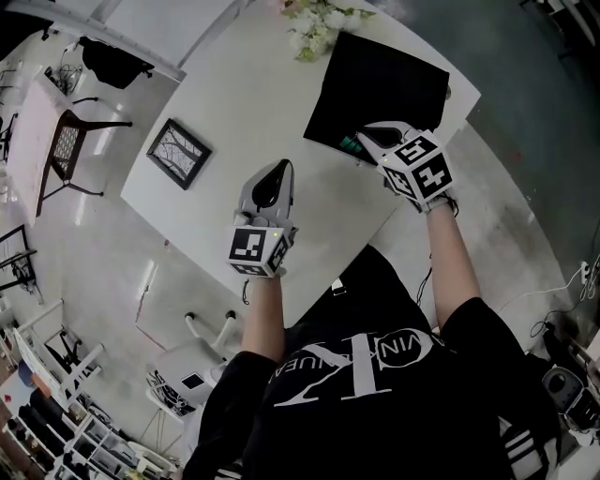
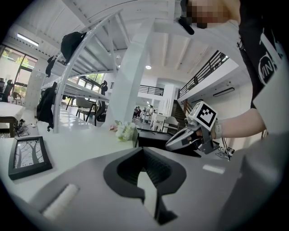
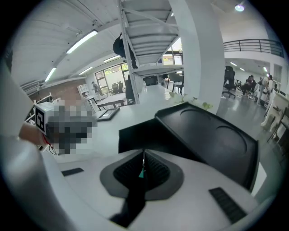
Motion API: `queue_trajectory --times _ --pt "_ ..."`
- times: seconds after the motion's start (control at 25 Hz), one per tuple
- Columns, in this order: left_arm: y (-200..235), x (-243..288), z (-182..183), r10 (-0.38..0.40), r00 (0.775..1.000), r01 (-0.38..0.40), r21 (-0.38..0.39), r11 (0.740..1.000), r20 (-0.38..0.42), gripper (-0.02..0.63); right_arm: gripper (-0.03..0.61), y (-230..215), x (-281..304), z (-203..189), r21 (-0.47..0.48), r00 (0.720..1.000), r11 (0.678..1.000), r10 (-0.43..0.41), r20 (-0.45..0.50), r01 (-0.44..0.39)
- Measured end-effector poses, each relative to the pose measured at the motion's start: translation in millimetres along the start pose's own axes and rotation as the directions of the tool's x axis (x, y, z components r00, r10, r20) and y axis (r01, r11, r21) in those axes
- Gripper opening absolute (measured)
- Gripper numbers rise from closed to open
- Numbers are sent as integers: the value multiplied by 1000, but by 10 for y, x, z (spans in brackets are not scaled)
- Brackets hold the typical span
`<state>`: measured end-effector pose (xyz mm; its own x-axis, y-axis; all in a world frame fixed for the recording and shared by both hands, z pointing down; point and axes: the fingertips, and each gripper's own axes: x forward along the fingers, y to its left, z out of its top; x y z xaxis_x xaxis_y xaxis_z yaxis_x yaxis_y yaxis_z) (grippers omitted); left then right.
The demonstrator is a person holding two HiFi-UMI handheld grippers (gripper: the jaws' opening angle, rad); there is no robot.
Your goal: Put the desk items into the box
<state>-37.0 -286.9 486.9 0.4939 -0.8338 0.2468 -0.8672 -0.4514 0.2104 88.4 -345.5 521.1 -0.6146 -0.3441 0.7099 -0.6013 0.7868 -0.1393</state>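
Note:
A black box (image 1: 375,84) lies at the far right of the white table (image 1: 234,103); in the right gripper view its lid (image 3: 216,135) stands raised. My right gripper (image 1: 364,133) is at the box's near edge, its jaws closed on a thin teal item (image 3: 141,173), which shows beside the tip (image 1: 350,144). My left gripper (image 1: 278,167) hovers over the table's middle, shut and empty, pointing toward the box (image 2: 153,137). A black picture frame (image 1: 178,153) lies flat at the table's left. White flowers (image 1: 314,23) sit at the far edge beside the box.
A dark chair (image 1: 80,141) stands off the table's left. The table's near edge runs just in front of my body. White stools and shelving stand on the floor at the lower left.

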Motion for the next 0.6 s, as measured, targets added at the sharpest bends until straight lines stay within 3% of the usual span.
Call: queue_trajectory --times 0.6 --pt "-51 -258 104 5 1000 -6 11 1000 31 9 18 143 -363 91 70 990 996 -60 129 51"
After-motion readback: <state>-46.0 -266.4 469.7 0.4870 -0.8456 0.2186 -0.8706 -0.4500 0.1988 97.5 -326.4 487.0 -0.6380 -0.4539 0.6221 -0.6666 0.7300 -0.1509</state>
